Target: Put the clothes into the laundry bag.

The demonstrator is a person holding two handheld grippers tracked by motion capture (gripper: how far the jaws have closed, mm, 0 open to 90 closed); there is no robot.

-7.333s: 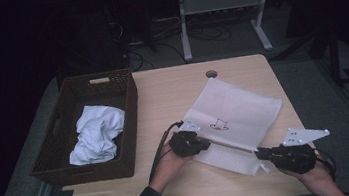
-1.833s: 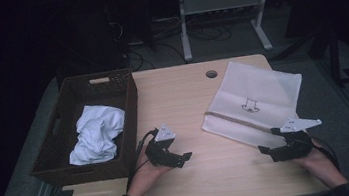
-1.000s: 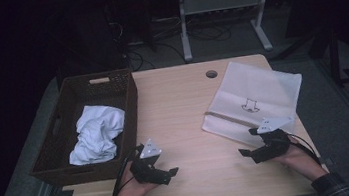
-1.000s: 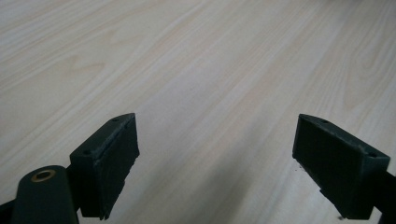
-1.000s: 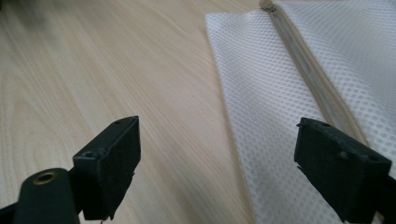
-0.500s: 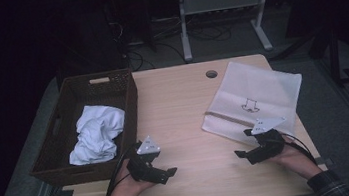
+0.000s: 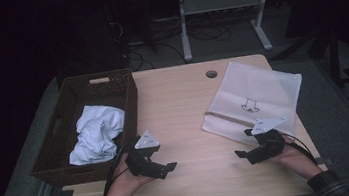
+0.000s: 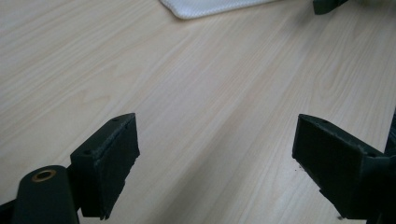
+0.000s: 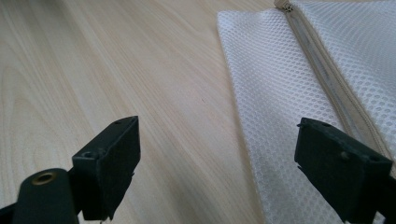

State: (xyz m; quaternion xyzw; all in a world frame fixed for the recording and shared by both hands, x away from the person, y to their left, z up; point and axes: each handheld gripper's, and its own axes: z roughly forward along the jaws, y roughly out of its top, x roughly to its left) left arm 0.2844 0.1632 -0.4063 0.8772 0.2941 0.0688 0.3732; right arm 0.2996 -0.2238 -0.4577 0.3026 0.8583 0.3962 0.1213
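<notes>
White mesh laundry bag with a beige zipper (image 7: 256, 99) is lying flat on the right half of the light wood worktop (image 7: 183, 107), one corner overhanging the right edge. Crumpled white cloth (image 7: 97, 132) is sitting in the dark brown woven basket (image 7: 126, 91) at the left.

Risks, as I judge them:
- Mesh is thin and lying flat on the wood, so tongs coming in level may be sliding the bag instead of pinching a layer.
- Grabbing both layers near the zipper would be keeping the mouth shut, blocking any loading of the cloth.
- Bag is already hanging over the worktop edge; a push toward the right could be tipping it off.
- Basket wall is standing between the left tongs and the cloth, so a low approach may be catching the rim.

Tongs:
- Left tongs (image 7: 163, 170) are hovering over bare wood just beside the basket's near corner, spread wide, nothing between them, touching nothing. In the left gripper view (image 8: 215, 154) a bag corner (image 8: 210, 7) is showing well ahead.
- Right tongs (image 7: 244, 154) are gaping wide too, holding nothing, pointing across the bag's near-left edge. In the right gripper view (image 9: 217, 158) the mesh (image 9: 280, 116) is lying beneath the right-hand jaw; contact I can't tell.
</notes>
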